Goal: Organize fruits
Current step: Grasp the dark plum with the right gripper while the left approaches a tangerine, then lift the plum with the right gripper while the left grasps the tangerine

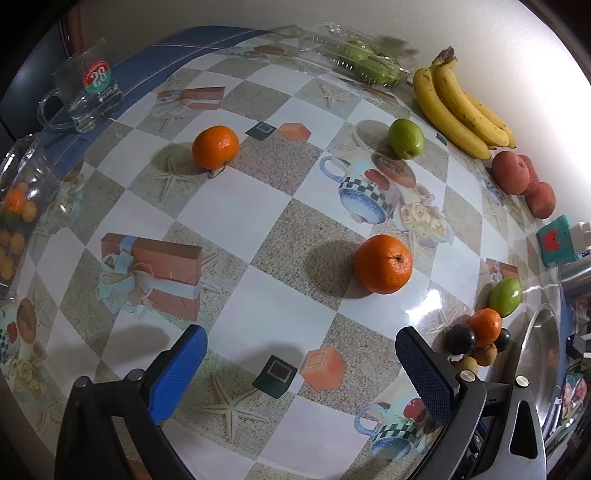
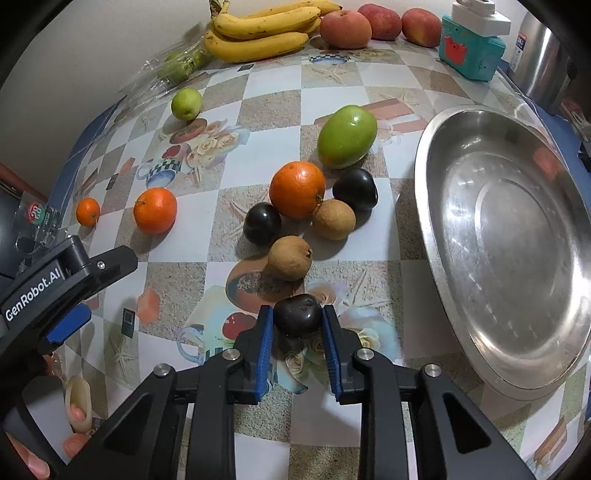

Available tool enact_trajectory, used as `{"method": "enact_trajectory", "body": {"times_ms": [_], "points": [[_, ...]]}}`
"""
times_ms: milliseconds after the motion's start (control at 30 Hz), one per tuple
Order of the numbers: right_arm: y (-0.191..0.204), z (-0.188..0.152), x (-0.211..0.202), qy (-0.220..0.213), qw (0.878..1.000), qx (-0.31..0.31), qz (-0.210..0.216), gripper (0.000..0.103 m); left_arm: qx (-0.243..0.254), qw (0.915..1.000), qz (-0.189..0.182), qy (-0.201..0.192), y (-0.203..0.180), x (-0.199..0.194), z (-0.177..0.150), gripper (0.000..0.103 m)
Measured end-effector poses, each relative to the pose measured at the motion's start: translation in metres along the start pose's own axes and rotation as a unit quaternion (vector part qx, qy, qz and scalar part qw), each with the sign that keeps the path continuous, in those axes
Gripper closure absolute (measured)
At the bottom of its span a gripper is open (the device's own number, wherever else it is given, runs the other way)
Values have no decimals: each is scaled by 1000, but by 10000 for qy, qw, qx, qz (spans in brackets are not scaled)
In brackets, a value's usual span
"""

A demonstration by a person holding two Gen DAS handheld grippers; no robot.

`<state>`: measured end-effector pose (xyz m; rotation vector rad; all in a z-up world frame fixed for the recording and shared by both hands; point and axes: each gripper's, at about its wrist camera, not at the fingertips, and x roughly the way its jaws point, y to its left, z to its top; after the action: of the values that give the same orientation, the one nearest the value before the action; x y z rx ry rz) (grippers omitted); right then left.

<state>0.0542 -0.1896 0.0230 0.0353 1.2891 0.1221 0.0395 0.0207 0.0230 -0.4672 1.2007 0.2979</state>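
My right gripper [image 2: 297,321] is shut on a dark plum [image 2: 297,315], held just above the patterned tablecloth. Ahead of it lie two brown fruits [image 2: 290,258], two more dark plums [image 2: 262,223], an orange [image 2: 297,189] and a large green fruit [image 2: 347,136]. A steel plate [image 2: 517,314] sits empty to the right. My left gripper [image 1: 301,365] is open and empty over the table. An orange [image 1: 384,264] lies ahead of it, another orange [image 1: 216,147] farther left, a green fruit [image 1: 405,138] beyond.
Bananas [image 2: 258,33] and red apples [image 2: 345,27] line the back wall, with a teal box [image 2: 469,51] and a steel pot [image 2: 543,70] at the right. A clear punnet of green fruit [image 1: 364,61], a glass mug [image 1: 90,98] and a jar [image 1: 16,214] stand at the left.
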Motion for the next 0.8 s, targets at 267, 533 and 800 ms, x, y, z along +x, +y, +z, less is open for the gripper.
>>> {"method": "enact_trajectory", "body": {"times_ms": [267,533,800], "points": [[0,6,-20,-311,9994,115,96,76,-11,9999,-140,-95,-6,-2,12,1],[-6,20,-34,-453,9984,345,10,76,301,9989,-320,-136,-30,-2,20,16],[-9,40,-48,-686,9959,581,1,76,576,9980,-248,-85,-48,4,29,30]]}}
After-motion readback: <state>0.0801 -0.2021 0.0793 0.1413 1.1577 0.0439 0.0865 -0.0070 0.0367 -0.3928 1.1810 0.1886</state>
